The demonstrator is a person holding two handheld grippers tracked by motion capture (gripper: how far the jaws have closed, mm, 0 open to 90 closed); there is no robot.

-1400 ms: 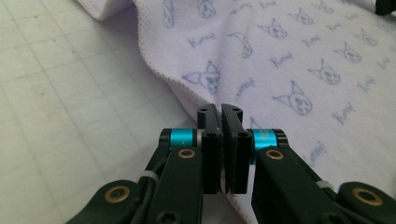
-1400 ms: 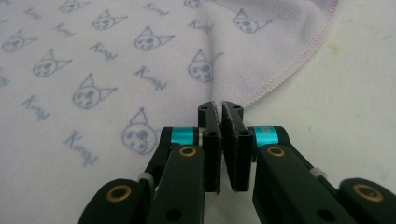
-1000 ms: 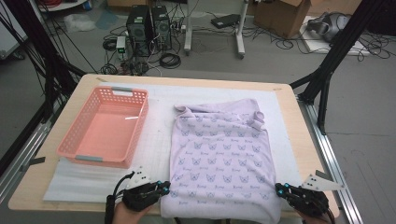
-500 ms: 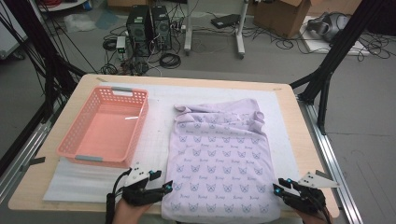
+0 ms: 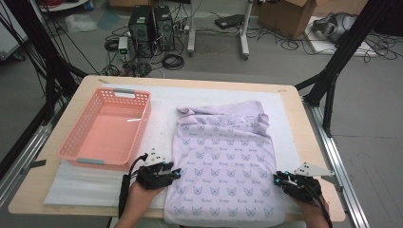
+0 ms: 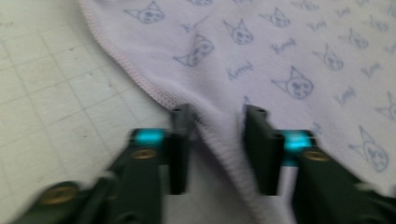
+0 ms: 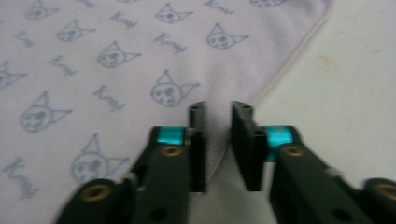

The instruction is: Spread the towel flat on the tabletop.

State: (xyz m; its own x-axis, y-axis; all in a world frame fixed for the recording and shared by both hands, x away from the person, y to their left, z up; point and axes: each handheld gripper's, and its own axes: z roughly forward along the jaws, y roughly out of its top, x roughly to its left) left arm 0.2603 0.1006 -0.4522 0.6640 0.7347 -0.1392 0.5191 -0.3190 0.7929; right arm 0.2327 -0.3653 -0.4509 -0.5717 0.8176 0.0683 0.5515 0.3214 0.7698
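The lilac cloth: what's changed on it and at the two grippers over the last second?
Both grippers let go of the near corners, slid up the side hems and have just been closing again: left gripper with the left hem between its jaws, right gripper shut on the right hem. The lilac cloth lies flatter near the front edge. The pink basket and the table are unchanged.
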